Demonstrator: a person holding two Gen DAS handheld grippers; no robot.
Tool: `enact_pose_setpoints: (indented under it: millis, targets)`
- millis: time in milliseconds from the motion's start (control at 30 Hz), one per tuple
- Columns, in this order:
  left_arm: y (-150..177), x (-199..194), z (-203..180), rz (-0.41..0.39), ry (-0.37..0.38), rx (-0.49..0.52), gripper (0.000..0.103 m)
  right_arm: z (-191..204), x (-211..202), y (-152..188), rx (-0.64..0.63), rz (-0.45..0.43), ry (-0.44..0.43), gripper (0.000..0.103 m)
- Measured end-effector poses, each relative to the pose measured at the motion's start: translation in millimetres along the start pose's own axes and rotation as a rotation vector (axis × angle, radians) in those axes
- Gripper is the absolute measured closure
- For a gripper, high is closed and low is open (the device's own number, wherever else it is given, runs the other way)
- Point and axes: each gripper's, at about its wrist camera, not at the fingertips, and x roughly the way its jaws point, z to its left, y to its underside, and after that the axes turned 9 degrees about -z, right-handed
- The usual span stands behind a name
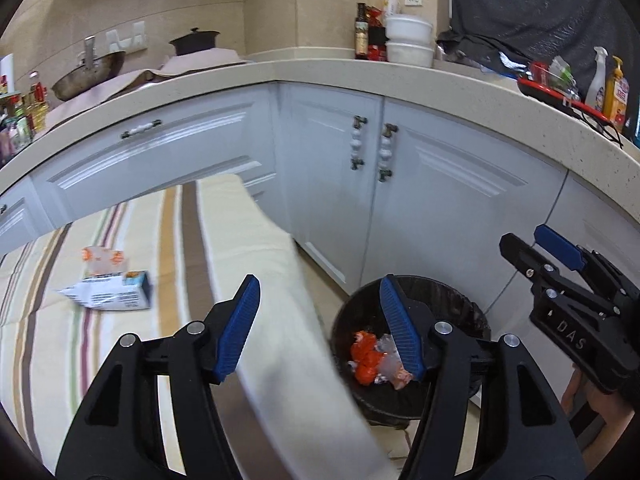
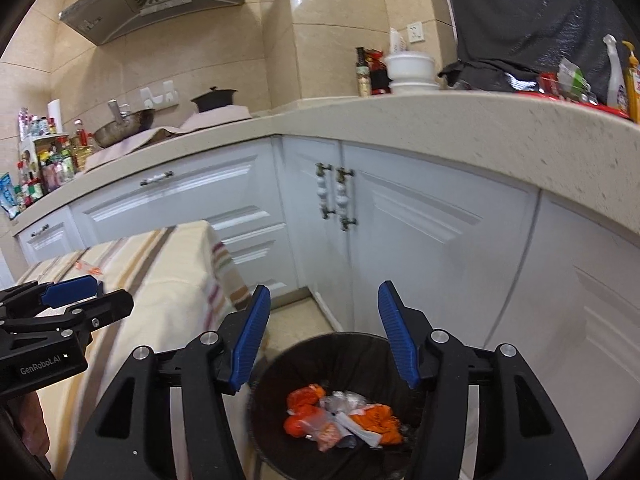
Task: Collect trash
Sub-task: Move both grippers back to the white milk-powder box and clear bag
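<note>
The left gripper point(image 1: 320, 320) is seen at the bottom middle of the left wrist view. Its two blue fingers point(image 1: 240, 328) are held apart, and nothing is pinched between them. The right gripper point(image 2: 324, 336) is seen at the bottom middle of the right wrist view. Its fingers are held apart too, with nothing between them.

A black trash bin point(image 2: 348, 344) is seen on the floor, low in both views, just beside the white cabinet doors point(image 2: 420, 248). Orange and clear wrappers point(image 2: 340, 416) are piled inside it (all crumpled up).

A striped tablecloth point(image 1: 120, 340) is spread over the table at the lower left of the left wrist view. A small crushed carton point(image 1: 116, 292) is left lying on it, and a thin wrapper with orange marks point(image 1: 102, 260) is found just behind the carton. Both are well apart from the bin.

A beige countertop point(image 1: 320, 72) is curved across the top of both views, with bottles and white bowls point(image 1: 408, 40) set on it.
</note>
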Motion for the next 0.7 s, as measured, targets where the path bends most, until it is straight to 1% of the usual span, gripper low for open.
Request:
enact_pose_setpoints:
  millis: [67,200,567,700]
  targets:
    - [0,-9,18,-0.005,-0.029,-0.016,0.042,11,-1,-4,0.002,-0.006,-0.025,0.045]
    - [2,-28,61,-0.015,-0.098,-0.056,0.042,42,3,-9,-0.011,-0.004,-0.092,0.044]
    - [22,-71,183,-0.009,-0.323,-0.17,0.041,149,26,-16,-0.085,0.026,-0.32,0.044]
    - [32,-81,219,0.002,-0.389,-0.209,0.041,185,39,-14,-0.11,0.055,-0.39,0.044]
